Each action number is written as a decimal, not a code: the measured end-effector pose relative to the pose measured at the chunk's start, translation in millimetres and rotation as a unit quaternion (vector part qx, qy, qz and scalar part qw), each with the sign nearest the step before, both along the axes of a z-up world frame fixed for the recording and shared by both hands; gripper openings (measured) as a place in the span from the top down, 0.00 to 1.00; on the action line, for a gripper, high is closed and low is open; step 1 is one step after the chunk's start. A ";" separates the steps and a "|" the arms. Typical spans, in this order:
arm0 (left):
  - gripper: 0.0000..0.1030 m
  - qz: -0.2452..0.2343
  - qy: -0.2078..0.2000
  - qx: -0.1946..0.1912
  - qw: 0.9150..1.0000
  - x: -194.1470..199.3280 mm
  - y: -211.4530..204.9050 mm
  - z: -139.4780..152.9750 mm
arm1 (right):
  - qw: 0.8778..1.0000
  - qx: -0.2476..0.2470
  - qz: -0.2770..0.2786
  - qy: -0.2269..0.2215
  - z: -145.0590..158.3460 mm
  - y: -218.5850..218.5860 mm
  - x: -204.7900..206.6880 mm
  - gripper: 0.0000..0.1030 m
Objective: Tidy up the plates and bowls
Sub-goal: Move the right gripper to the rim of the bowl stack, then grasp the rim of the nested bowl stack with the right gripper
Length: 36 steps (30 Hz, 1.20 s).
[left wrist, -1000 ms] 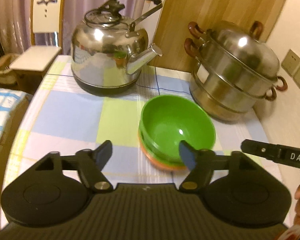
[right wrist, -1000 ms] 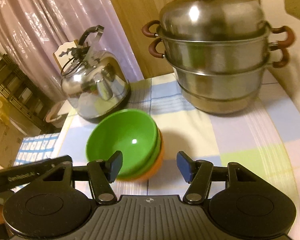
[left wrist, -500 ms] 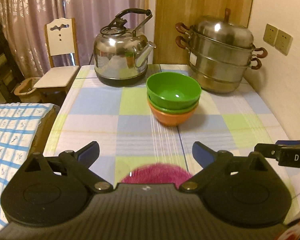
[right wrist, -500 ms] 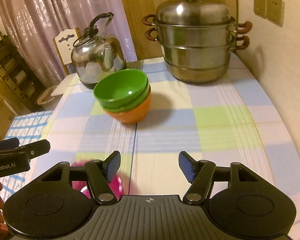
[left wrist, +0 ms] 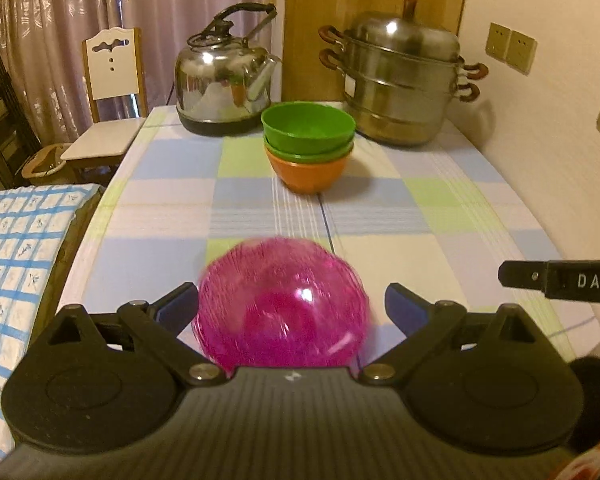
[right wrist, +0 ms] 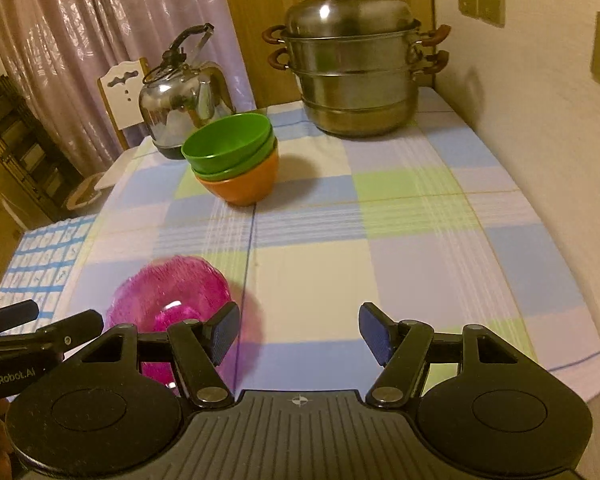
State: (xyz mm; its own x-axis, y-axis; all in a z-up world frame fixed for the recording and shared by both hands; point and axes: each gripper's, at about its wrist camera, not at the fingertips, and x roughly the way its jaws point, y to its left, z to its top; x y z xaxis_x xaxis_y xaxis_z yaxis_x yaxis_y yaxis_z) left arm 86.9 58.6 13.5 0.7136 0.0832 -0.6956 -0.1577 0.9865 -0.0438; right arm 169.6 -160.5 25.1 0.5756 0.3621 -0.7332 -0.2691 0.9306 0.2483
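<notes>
A clear pink bowl (left wrist: pixel 280 304) sits on the checked tablecloth near the front edge, between the spread fingers of my open left gripper (left wrist: pixel 291 305), which do not touch it. It also shows in the right wrist view (right wrist: pixel 168 300), left of my open, empty right gripper (right wrist: pixel 299 330). A stack of two green bowls (left wrist: pixel 308 130) in an orange bowl (left wrist: pixel 308 174) stands further back at the table's middle; the stack also shows in the right wrist view (right wrist: pixel 234 160).
A steel kettle (left wrist: pixel 224 88) stands at the back left and a tiered steel steamer pot (left wrist: pixel 400 76) at the back right. A wall with sockets (left wrist: pixel 510 46) runs along the right. A white chair (left wrist: pixel 110 92) and a blue-checked cloth (left wrist: pixel 16 248) lie left of the table.
Both grippers have pulled back from the stacked bowls toward the table's front. The pink bowl has come fully into view between the left gripper's fingers, which have opened wider.
</notes>
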 end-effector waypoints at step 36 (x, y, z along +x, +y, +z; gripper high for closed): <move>0.06 -0.053 0.020 -0.085 0.995 207.3 109.8 21.6 | 0.995 0.083 0.016 0.058 12.9 41.3 198.4 0.36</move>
State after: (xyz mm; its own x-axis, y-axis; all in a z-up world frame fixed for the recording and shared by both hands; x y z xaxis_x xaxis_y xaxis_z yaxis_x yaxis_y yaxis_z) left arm 294.2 168.4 35.2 0.6838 -0.1118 -0.7211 -0.0591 0.9765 -0.2075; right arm 367.9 -119.2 38.0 0.4773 0.5013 -0.7217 -0.2593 0.8651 0.4294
